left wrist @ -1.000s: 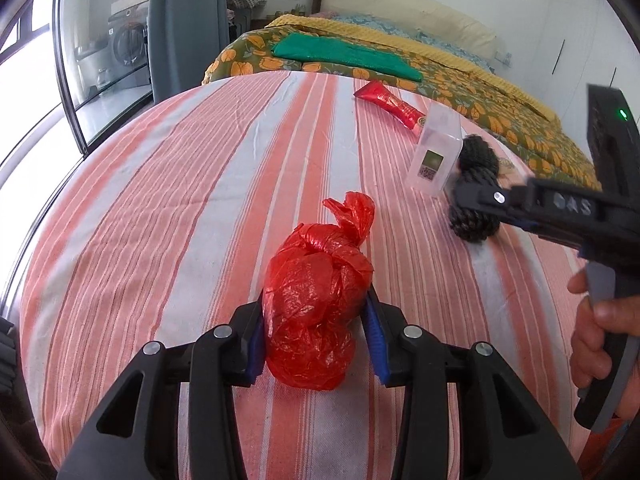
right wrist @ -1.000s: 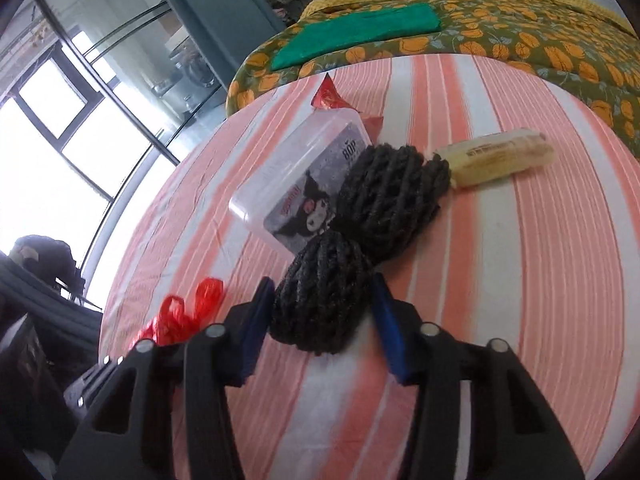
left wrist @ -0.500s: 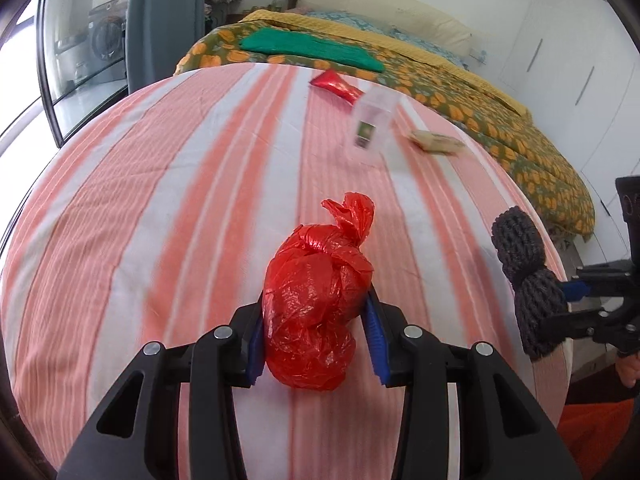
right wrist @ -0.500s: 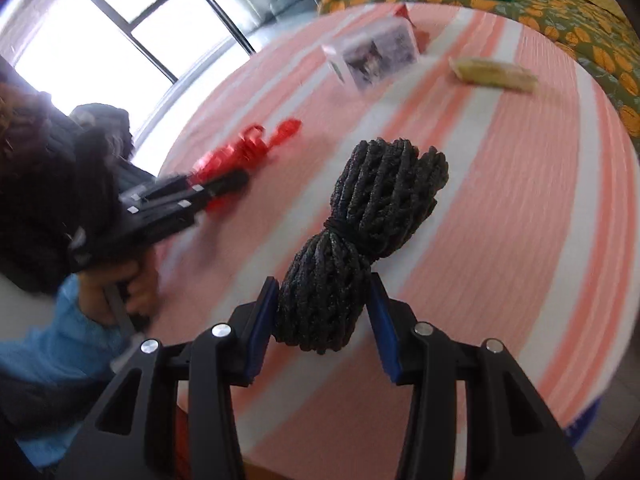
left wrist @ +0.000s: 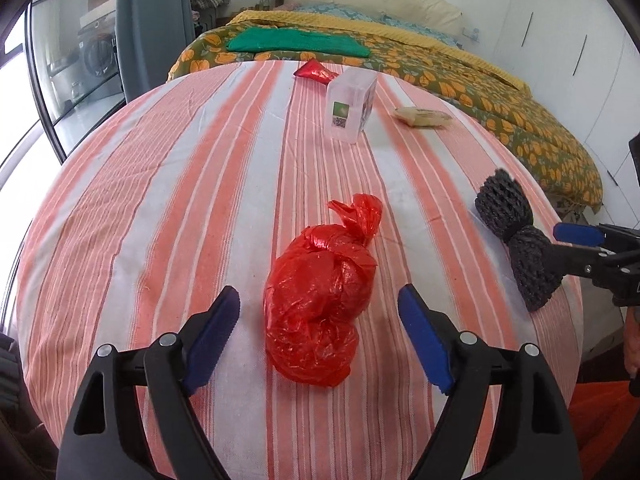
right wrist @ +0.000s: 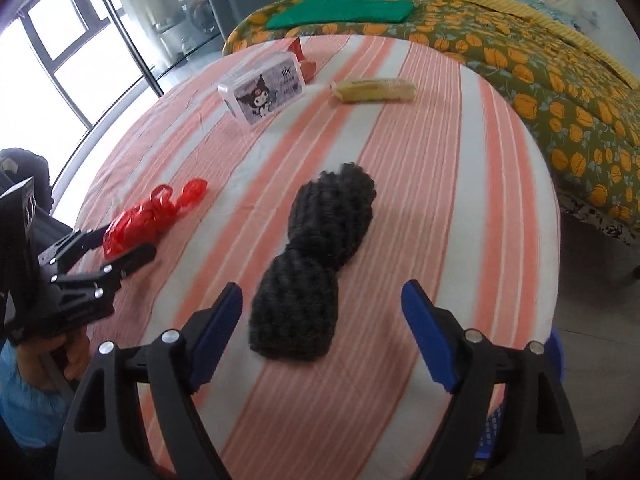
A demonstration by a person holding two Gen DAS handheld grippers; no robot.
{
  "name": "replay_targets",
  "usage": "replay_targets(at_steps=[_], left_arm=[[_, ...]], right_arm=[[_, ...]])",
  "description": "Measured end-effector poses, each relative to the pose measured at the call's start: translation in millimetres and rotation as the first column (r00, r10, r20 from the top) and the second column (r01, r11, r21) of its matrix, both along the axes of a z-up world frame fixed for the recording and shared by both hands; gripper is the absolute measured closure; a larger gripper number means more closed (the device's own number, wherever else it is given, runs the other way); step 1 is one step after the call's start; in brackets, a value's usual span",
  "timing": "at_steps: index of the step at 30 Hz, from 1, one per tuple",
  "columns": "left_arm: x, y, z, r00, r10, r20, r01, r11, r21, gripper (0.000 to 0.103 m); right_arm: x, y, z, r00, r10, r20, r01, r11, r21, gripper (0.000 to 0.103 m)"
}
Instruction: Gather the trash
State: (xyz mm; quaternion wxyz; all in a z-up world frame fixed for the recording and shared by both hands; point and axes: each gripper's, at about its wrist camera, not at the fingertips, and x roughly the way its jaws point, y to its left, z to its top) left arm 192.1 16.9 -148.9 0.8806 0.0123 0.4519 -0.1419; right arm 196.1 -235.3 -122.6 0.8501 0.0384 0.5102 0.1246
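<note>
Between the wide-apart jaws of the left gripper lies a knotted red plastic bag, resting on the striped table with a clear gap to each blue pad, so nothing grips it. Its knotted tail points away from the jaws, toward the far side of the table. The right gripper stands the same way: jaws spread, with a black mesh bundle lying between and ahead of them, pinched at its waist like a bow, touching neither pad. In the left view that bundle sits near the table's right edge, off to the right of the left jaws, well apart from the red bag.

Both pieces lie near the person's side of the table, which reads as a gathering spot: trash brought close to the edge, from where it could go on to a bin. No bin is plainly visible; something blue shows below the table edge in the right view, too little to identify.

Far beyond both sets of jaws remain a clear plastic box with a cartoon sticker, a red wrapper behind it and a pale wrapped bar to its right. These look like the remaining pickups, so the collecting seems well short of finished. A bed with a flowered cover and a folded green cloth stands past the table.
</note>
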Motion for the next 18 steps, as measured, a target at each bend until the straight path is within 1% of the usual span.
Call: replay_targets(at_steps=[4, 6, 8, 9, 10, 12, 15, 18], left_arm=[[6.4, -3.0, -2.4, 1.0, -0.009, -0.002, 0.009, 1.0, 0.029, 0.022], [9.4, -2.8, -3.3, 1.0, -0.005, -0.002, 0.005, 1.0, 0.029, 0.024], [11.5, -3.8, -3.0, 1.0, -0.003, 0.004, 0.002, 0.999, 0.041, 0.036], [11.9, -4.2, -2.7, 1.0, -0.001, 0.01, 0.001, 0.999, 0.05, 0.042], [11.7, -4.6, -1.7, 1.0, -0.007, 0.014, 0.006, 0.999, 0.049, 0.059], [11.4, -5.2, -0.2, 1.0, -0.013, 0.011, 0.013, 1.0, 0.027, 0.06], [5.6, -11.8, 5.1, 0.999, -0.026, 0.034, 0.025, 1.0, 0.013, 0.061], [-3.6, -27.2, 15.5, 0.997, -0.052, 0.059, 0.053, 0.999, -0.006, 0.061]], right_arm=[[15.4, 10.6, -10.0, 1.0, -0.019, -0.014, 0.019, 1.0, -0.01, 0.023], [22.1, 12.7, -16.9, 0.999, -0.024, -0.027, 0.024, 1.0, 0.005, 0.04], [25.2, 15.5, -22.6, 0.999, -0.019, -0.043, 0.02, 1.0, 0.007, 0.065], [25.0, 16.7, -22.6, 0.999, -0.016, -0.042, 0.017, 1.0, 0.007, 0.065], [22.6, 16.9, -21.1, 0.999, -0.016, -0.033, 0.016, 1.0, 0.009, 0.067], [15.5, 17.5, -13.9, 1.0, -0.011, -0.002, 0.011, 1.0, 0.011, 0.067], [5.2, 15.1, -1.5, 0.999, -0.003, 0.04, 0.002, 1.0, 0.016, 0.067], [-3.1, 6.4, 8.0, 0.998, -0.01, 0.067, 0.008, 0.999, 0.037, 0.067]])
